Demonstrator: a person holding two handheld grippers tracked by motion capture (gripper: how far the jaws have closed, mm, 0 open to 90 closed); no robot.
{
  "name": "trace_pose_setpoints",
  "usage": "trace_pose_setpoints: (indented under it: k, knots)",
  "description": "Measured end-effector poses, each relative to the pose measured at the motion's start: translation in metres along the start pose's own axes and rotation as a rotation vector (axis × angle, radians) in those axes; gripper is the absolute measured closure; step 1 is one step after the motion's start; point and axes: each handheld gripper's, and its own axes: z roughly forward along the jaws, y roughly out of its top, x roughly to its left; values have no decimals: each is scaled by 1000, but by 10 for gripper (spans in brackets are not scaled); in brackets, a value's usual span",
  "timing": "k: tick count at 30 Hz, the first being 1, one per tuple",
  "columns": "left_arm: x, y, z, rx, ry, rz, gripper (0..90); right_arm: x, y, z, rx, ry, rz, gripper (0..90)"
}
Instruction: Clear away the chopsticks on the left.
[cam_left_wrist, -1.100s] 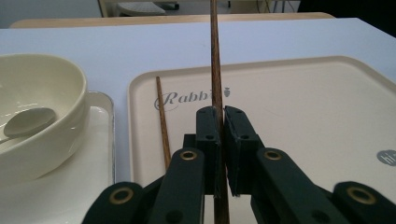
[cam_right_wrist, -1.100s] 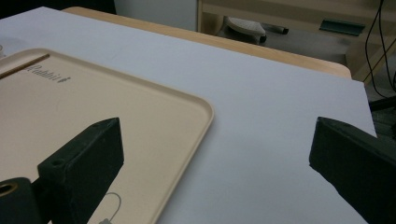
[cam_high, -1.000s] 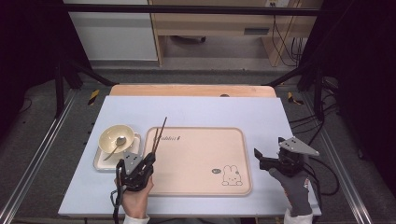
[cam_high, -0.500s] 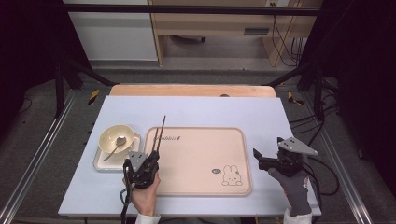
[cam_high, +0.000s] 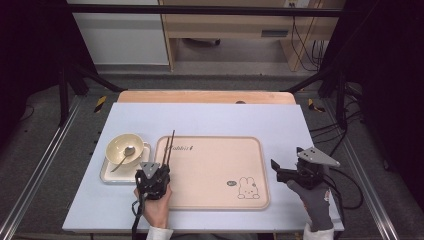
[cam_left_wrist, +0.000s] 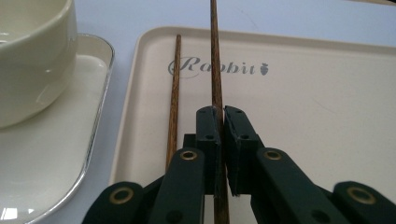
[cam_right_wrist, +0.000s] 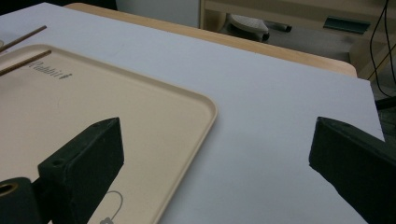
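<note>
My left gripper (cam_high: 161, 169) (cam_left_wrist: 223, 112) is shut on one dark wooden chopstick (cam_left_wrist: 215, 60), which points away over the beige tray (cam_high: 215, 165) (cam_left_wrist: 303, 93). A second chopstick (cam_left_wrist: 174, 88) lies just left of it on the tray, its near end hidden under the jaws. In the high view both chopsticks (cam_high: 169, 145) reach past the tray's far left rim. At the table's right, past the tray's right edge, my right gripper (cam_high: 281, 172) (cam_right_wrist: 217, 135) is open with nothing between its jaws.
A cream bowl (cam_high: 114, 144) (cam_left_wrist: 32, 60) with a spoon (cam_high: 127, 151) in it stands on a small white plate (cam_high: 107, 175) (cam_left_wrist: 56, 154) just left of the tray. The table is covered by a pale blue sheet (cam_high: 225, 120). Dark stands flank it.
My left gripper has sunk toward the tray with the chopsticks, whose far tips have swung a little left and lower. The right gripper has stayed put.
</note>
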Motion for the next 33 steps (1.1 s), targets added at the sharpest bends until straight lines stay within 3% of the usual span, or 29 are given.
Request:
trace_pose_setpoints:
  k: [3, 4, 8, 13, 14, 17, 18, 33]
  knots:
    - [-1, -1, 1, 8, 9, -8, 850, 0, 0, 0, -2, 0, 5, 33]
    - [0, -1, 1, 10, 10, 11, 850, 0, 0, 0, -1, 0, 4, 34]
    - [-5, -4, 5, 23, 22, -14, 850, 1, 0, 1, 2, 1, -1, 34]
    - [-1, -5, 9, 47, 31, 35, 850, 0, 0, 0, 1, 0, 0, 34]
    - [-4, -6, 10, 48, 36, 1, 850, 0, 0, 0, 1, 0, -1, 33]
    - [-3, -5, 10, 65, 41, 27, 850, 0, 0, 0, 2, 0, 0, 33]
    - [-5, -6, 10, 70, 42, 0, 850, 0, 0, 1, 3, -2, -2, 33]
    - [-5, -6, 10, 124, 78, 24, 850, 0, 0, 0, 1, -3, 2, 33]
